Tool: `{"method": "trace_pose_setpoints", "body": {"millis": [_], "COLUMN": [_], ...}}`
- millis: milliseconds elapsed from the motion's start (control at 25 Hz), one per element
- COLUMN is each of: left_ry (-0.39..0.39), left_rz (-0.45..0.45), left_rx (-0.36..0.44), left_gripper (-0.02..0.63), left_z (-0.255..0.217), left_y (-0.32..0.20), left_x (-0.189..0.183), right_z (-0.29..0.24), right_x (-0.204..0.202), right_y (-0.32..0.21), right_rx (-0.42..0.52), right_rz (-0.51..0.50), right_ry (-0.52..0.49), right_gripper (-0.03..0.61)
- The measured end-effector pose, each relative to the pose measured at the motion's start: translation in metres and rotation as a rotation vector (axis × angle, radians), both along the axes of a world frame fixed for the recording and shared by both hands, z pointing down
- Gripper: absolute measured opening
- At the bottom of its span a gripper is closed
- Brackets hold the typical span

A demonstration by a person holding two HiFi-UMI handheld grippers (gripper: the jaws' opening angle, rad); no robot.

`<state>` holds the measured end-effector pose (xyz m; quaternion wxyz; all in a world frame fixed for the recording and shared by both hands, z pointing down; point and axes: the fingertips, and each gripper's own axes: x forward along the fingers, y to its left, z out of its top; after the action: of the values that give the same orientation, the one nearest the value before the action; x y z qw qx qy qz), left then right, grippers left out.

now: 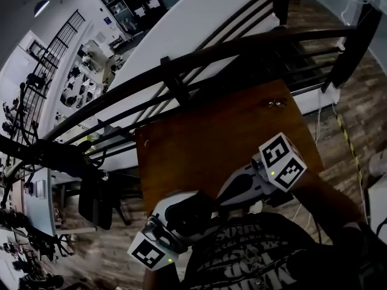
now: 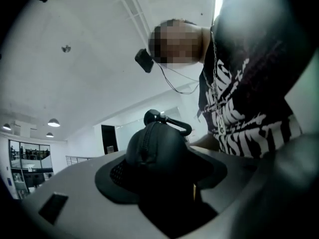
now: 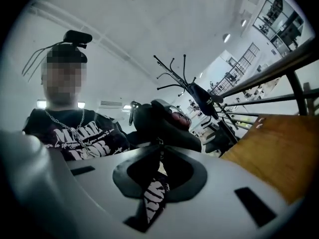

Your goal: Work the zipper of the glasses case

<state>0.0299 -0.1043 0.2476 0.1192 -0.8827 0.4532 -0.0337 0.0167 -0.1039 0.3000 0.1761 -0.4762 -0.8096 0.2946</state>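
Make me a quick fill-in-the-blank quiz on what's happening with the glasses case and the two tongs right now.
1. The left tongs are shut on the glasses case, whose outside is ____.
2. The right tongs pinch the zipper pull, and the lining showing behind it is ____.
3. The table in front of the person is made of ____.

Missing words: black; red; wood.

Right claw pinches the zipper pull of the glasses case (ajar).
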Motion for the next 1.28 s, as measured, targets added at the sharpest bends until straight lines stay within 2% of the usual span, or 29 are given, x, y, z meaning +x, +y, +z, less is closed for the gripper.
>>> {"method": "trace_pose_setpoints", "body": {"millis": [120,360,600,800,880,960,1040,1080,1160,1280], "left_ry": [0.079,0.326,0.42,0.451,0.436,0.437,0.423,0.383,0.234,-0.032], "left_rz": [0.052,0.164,0.283,0.317,0.293,0.257,0.228,0.209,0.152,0.097], "left_rx": [0.068,0.226,0.288,0.278,0.245,0.191,0.092,0.016,-0.184,-0.455], "left_gripper": [0.29,0.29,0.29,0.29,0.29,0.291,0.291,0.291,0.291,0.291], "left_z": [-0.017,-0.063,-0.082,-0.077,-0.063,-0.041,-0.008,0.015,0.077,0.191], "left_y": [0.009,0.038,0.05,0.051,0.043,0.028,0.008,-0.005,-0.032,-0.07], "left_x": [-0.02,-0.074,-0.107,-0.126,-0.129,-0.133,-0.134,-0.13,-0.119,-0.099], "right_z": [0.004,0.025,0.021,0.023,0.036,0.066,0.108,0.128,0.158,0.172], "right_x": [-0.019,-0.064,-0.098,-0.113,-0.115,-0.112,-0.099,-0.089,-0.065,-0.036], "right_y": [0.003,0.018,0.031,0.036,0.029,0.012,-0.014,-0.028,-0.053,-0.08], "right_rx": [0.0,-0.008,-0.047,-0.052,-0.03,0.01,0.113,0.174,0.27,0.305], "right_rz": [0.023,0.091,0.142,0.217,0.293,0.422,0.598,0.69,0.858,1.038], "right_ry": [0.019,0.086,0.085,0.087,0.107,0.163,0.253,0.298,0.362,0.388], "right_gripper": [0.018,0.018,0.014,0.006,0.003,0.005,0.005,0.005,0.005,0.005]}}
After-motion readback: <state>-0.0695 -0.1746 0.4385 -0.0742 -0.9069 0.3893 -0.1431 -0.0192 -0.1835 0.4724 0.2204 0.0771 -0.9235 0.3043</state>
